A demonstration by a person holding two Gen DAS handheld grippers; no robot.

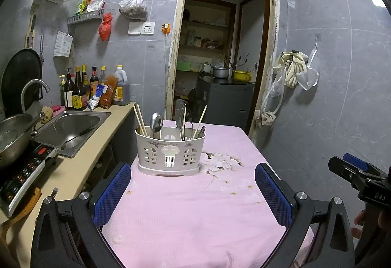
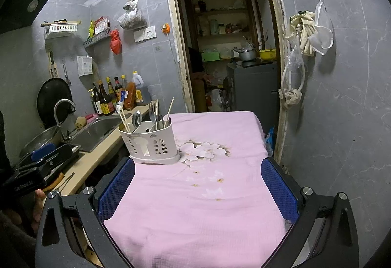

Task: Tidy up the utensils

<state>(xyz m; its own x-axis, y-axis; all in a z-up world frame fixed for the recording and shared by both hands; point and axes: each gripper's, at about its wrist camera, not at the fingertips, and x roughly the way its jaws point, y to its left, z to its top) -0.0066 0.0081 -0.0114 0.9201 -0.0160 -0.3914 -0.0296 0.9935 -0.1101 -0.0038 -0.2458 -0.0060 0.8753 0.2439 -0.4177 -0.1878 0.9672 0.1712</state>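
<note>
A grey-tiled kitchen surrounds a table draped in a pink cloth with a printed flower pattern [image 1: 195, 207], and an open doorway [image 1: 220, 48] leads to a storeroom behind it. The white perforated plastic utensil caddy [image 1: 170, 153] stands upright on the cloth, toward the far left part of the table. Inside the caddy, a pair of pale wooden chopsticks [image 1: 139, 120] leans in the left compartment beside a steel spoon [image 1: 156, 121]; in the right compartment stand a steel fork [image 2: 152, 110], another single chopstick [image 1: 201, 120] and more metal cutlery too bunched to tell apart. To the left of the caddy, off the table, a beige counter holds a stainless steel sink [image 1: 70, 128] with a curved tap [image 1: 34, 89], and a row of dark sauce bottles [image 1: 80, 89] stands against the wall. Right of the caddy, the flower print [image 2: 202, 149] lies just beside its base.

The left gripper [image 1: 193, 192], with blue padded fingers [image 1: 112, 192], hovers above the near part of the cloth, jaws spread wide and empty, well short of the caddy. The right gripper [image 2: 198, 190] likewise hangs wide apart with nothing between its blue pads [image 2: 278, 190], the caddy ahead and to its left.
</note>
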